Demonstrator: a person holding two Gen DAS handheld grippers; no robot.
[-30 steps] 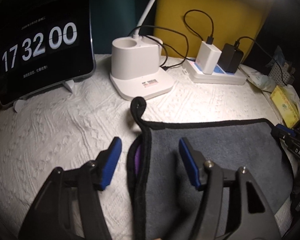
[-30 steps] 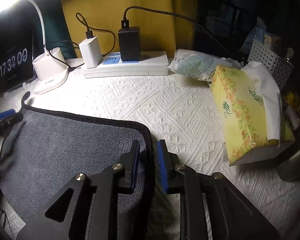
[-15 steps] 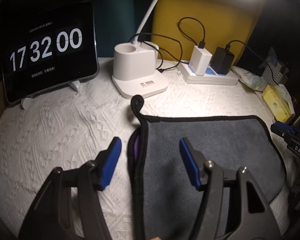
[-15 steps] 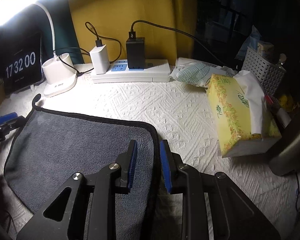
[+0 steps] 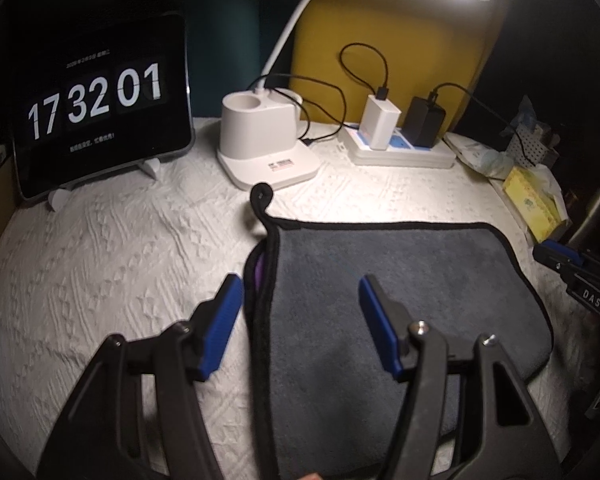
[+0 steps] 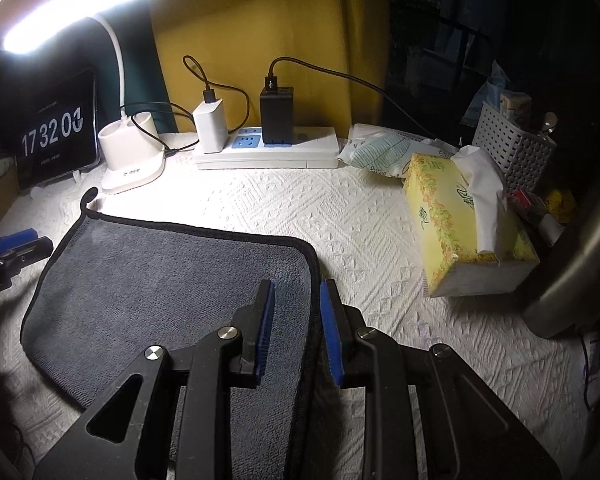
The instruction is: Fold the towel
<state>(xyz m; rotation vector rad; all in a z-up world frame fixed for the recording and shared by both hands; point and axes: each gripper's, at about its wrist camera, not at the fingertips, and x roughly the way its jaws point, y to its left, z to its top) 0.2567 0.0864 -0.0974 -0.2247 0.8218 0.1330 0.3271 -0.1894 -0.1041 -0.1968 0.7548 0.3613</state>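
Observation:
A grey towel [image 5: 400, 292] with black trim lies folded flat on the white textured cloth; a purple underside shows at its left edge. Its hanging loop [image 5: 260, 196] points to the back. My left gripper [image 5: 298, 308] is open above the towel's left edge, holding nothing. In the right wrist view the towel [image 6: 160, 280] lies left of centre. My right gripper [image 6: 296, 308] is open by a narrow gap, its jaws either side of the towel's right trim edge, above it. The left gripper's blue tip [image 6: 16, 240] shows at the left.
At the back stand a clock tablet [image 5: 100, 104], a white lamp base [image 5: 264, 140] and a power strip [image 5: 400, 148] with chargers. A yellow tissue box [image 6: 460, 224], a wipes pack [image 6: 384, 148], a white basket [image 6: 512, 148] and a metal flask [image 6: 580, 264] crowd the right side.
Both grippers have risen and pulled back from the towel. The right gripper's jaws have opened a little wider. The towel has stayed flat. The clock changed to 17 32 01.

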